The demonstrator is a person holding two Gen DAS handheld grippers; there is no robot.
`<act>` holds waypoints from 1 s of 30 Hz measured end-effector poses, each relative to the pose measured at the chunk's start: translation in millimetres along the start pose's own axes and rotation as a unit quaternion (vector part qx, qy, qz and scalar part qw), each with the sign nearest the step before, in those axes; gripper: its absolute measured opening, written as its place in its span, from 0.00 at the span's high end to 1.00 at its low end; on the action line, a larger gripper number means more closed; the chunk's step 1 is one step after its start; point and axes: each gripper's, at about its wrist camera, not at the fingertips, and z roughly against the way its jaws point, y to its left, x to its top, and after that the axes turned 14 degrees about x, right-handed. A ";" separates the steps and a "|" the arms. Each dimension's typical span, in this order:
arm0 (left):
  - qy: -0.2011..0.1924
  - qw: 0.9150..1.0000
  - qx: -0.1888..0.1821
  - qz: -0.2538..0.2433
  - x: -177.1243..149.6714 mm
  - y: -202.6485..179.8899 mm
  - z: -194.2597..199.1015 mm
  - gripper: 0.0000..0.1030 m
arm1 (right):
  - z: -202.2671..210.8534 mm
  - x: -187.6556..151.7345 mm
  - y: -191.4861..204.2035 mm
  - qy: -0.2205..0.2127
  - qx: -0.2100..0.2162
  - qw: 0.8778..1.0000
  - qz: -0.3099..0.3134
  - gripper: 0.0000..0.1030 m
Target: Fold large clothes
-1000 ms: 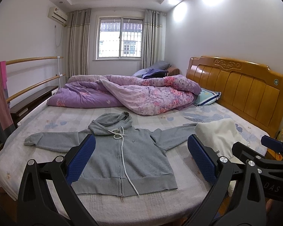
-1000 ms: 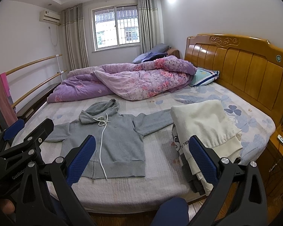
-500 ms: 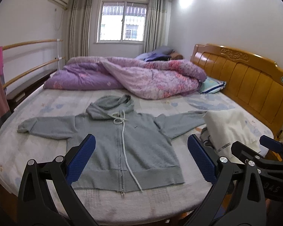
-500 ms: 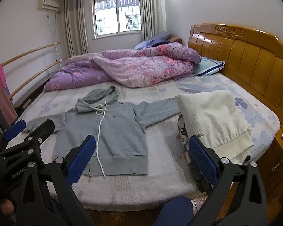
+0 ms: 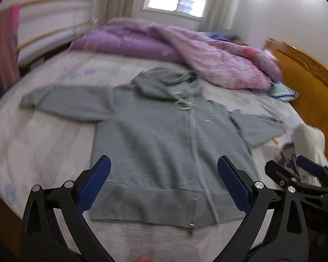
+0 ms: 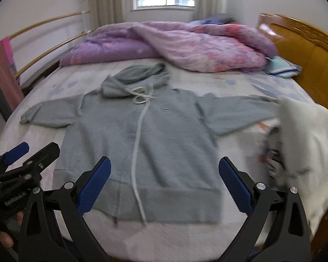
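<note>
Hoodie (image 5: 164, 137): grey, zipped, lying flat on the bed (image 5: 43, 148), front up, both sleeves spread out wide, hood pointing at the far side. Bottom hem close to the near edge of the bed. White cord (image 6: 137, 152) trailing down the front.

Left gripper (image 5: 163, 185): wide open, holding nothing, up above the hem. Right gripper (image 6: 164, 185): also wide open and empty, above the hem too. Neither one touching the cloth.

Step in hand, most likely: just the start, coming in for a first grab. No fold made yet. Next move, probably: go lower, pinch a sleeve or a side edge, then bring it across the middle. Needs a good hold on soft, floppy cloth, and a lift high enough to stop it dragging and bunching.

Around it: a big purple blanket (image 6: 185, 43) piled on the far side of the bed, just behind the hood. A stack of folded clothes (image 6: 304, 135) with a white one on top, at the right, touching or covering the end of the right sleeve. Could get in the way of grabbing that cuff. Wooden headboard (image 6: 306, 54) further right. Blurry pictures, so small things hard to see.
</note>
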 end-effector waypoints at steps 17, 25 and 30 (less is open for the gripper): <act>0.071 0.966 0.111 0.222 61.8 289.2 -163.9 0.05 | -240.4 64.4 112.5 0.112 0.174 0.976 0.067 0.84; 0.060 0.922 0.103 0.368 86.9 415.2 -207.6 0.05 | -304.9 86.6 123.8 0.125 0.219 0.967 0.025 0.95; 0.085 0.902 0.065 0.417 89.4 435.3 -237.3 0.05 | -323.0 81.5 117.5 0.139 0.223 0.965 -0.008 0.92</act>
